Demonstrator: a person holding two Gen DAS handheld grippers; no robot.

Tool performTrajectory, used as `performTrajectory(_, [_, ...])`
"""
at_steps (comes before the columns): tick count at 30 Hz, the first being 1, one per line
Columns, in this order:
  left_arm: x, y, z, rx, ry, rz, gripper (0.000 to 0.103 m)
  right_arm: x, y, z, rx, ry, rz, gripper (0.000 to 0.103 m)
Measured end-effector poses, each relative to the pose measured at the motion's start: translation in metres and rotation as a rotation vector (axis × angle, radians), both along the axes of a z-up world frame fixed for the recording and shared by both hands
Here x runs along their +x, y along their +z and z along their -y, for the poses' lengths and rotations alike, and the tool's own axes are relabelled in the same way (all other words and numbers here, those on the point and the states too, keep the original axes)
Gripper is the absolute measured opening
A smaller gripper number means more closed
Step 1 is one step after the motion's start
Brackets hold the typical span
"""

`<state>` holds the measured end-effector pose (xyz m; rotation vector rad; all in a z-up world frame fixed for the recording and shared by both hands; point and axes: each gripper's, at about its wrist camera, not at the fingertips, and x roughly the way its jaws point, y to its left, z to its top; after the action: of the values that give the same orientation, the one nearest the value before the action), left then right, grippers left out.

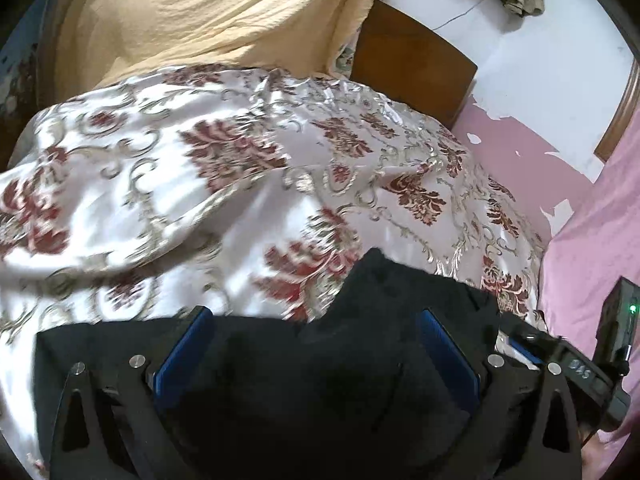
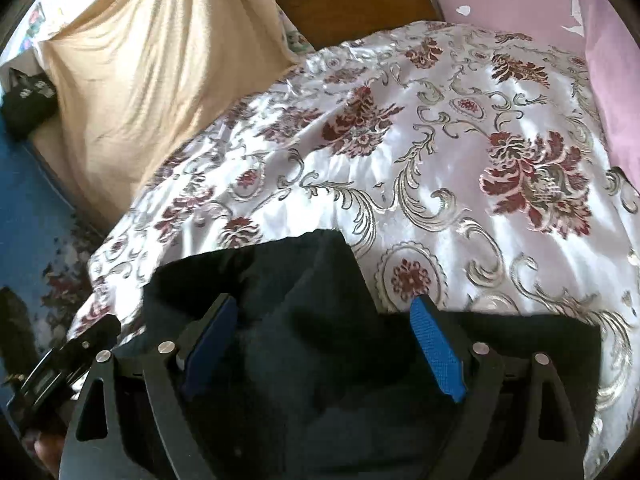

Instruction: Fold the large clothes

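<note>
Black garment (image 1: 304,368) lies bunched at the near edge of the bed, on the floral bedspread (image 1: 224,184); in both wrist views it fills the space between the blue-padded fingers; left gripper (image 1: 316,344) fingers (image 1: 188,344) stand wide apart with the cloth between them, pads not visibly pressing; right gripper (image 2: 324,348) fingers (image 2: 438,348) likewise stand released, cloth heaped between them; a yellow cloth (image 2: 140,80) hangs at the bed's far corner; a wooden headboard (image 2: 352,0) stands along the far edge.
</note>
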<state>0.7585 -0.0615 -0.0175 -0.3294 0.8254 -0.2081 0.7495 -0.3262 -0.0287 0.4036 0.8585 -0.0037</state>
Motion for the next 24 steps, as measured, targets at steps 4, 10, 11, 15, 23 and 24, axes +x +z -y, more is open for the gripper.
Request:
performTrajectory(4, [0.011, -0.003, 0.021, 0.061, -0.019, 0.003, 0.076, 0.018, -0.007, -0.003, 0.017, -0.020, -0.018, 0.059])
performTrajectory(10, [0.003, 0.007, 0.019, 0.042, -0.028, 0.003, 0.009, 0.012, -0.009, 0.002, 0.029, -0.013, -0.019, 0.019])
performTrajectory(11, [-0.004, 0.013, 0.017, 0.040, -0.031, 0.027, 0.008, 0.005, -0.005, 0.005, 0.038, -0.010, -0.004, 0.017])
performTrajectory(15, [-0.042, 0.038, 0.006, 0.052, -0.041, 0.103, 0.007, -0.036, 0.022, 0.011, 0.051, 0.018, 0.070, 0.015])
performTrajectory(23, [-0.149, 0.087, -0.024, -0.016, -0.074, 0.187, 0.006, -0.143, 0.081, 0.009, -0.036, 0.098, 0.208, 0.013])
performTrajectory(24, [-0.160, 0.090, -0.024, -0.012, -0.080, 0.196, 0.006, -0.159, 0.086, 0.006, -0.057, 0.109, 0.223, 0.013])
